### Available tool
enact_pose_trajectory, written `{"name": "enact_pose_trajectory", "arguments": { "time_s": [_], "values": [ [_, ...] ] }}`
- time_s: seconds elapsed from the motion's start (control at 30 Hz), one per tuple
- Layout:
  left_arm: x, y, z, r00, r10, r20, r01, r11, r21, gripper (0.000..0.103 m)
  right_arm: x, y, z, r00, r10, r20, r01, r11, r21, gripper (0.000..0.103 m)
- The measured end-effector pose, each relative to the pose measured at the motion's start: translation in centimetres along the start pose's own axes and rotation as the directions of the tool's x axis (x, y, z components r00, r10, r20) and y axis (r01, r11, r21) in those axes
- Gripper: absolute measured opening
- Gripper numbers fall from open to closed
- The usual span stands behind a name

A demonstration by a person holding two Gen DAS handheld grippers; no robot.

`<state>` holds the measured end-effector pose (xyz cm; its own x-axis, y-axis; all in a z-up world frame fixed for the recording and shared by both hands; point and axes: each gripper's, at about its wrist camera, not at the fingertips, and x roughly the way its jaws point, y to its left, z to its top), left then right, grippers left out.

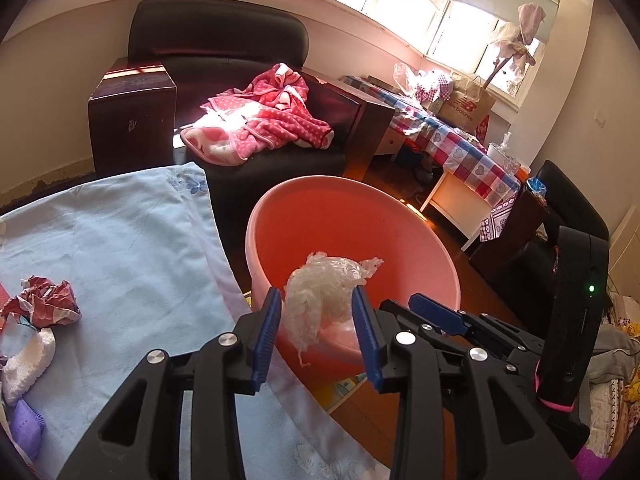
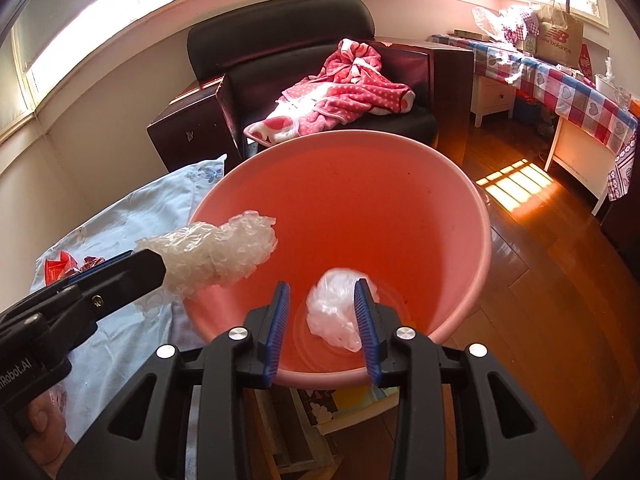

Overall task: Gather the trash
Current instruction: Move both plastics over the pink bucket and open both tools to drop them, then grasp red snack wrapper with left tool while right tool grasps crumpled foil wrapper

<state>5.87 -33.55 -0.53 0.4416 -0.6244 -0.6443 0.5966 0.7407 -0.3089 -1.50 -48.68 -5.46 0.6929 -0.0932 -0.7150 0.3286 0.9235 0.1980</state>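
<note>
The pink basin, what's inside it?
The pink basin holds one crumpled clear plastic wad, seen past the right gripper's fingers. Otherwise its inside looks bare. The near bottom is hidden behind the fingers.

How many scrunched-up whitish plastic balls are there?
2. The bubbly wad sticks out of the left gripper over the pink basin. The white wad is down in the basin, between the right gripper's open fingers. Others may be hidden.

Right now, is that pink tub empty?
Not empty. A crumpled clear plastic wad lies on the bottom of the pink tub; the rest of the inside looks bare.
</note>
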Motion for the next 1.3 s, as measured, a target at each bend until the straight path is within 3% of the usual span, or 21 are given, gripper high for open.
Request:
{"name": "enact_pose_trajectory", "arguments": {
  "time_s": [0.3,0.43,0.87,1.0,1.07,1.3],
  "values": [
    [-2.3,0.3,0.3,0.999,-0.006,0.049,0.007,1.000,-0.010,0.038,-1.3,0.3,0.1,0.999,0.006,0.034,-0.006,1.000,-0.001,0.034],
    [-3.8,0.4,0.0,0.998,-0.001,0.065,0.001,1.000,-0.011,0.046,-2.1,1.1,0.0,0.999,0.023,0.046,-0.022,1.000,-0.015,0.034],
    [-9.4,2.7,-2.9,0.994,0.055,0.096,-0.051,0.998,-0.039,0.047,-3.9,7.2,-1.4,0.989,0.140,0.040,-0.134,0.982,-0.131,0.034],
    [-12.1,4.2,-3.9,0.986,0.098,0.138,-0.094,0.995,-0.035,0.047,-4.1,9.3,-2.0,0.985,0.170,0.024,-0.164,0.972,-0.167,0.034],
    [-13.6,5.2,-4.5,0.981,0.115,0.157,-0.108,0.993,-0.046,0.052,-4.2,10.2,-2.3,0.982,0.187,0.015,-0.181,0.967,-0.182,0.034],
    [-18.8,10.2,-6.7,0.957,0.213,0.199,-0.189,0.973,-0.133,0.053,-3.9,13.1,-3.6,0.973,0.231,-0.028,-0.232,0.948,-0.220,0.034]
  ]
}}
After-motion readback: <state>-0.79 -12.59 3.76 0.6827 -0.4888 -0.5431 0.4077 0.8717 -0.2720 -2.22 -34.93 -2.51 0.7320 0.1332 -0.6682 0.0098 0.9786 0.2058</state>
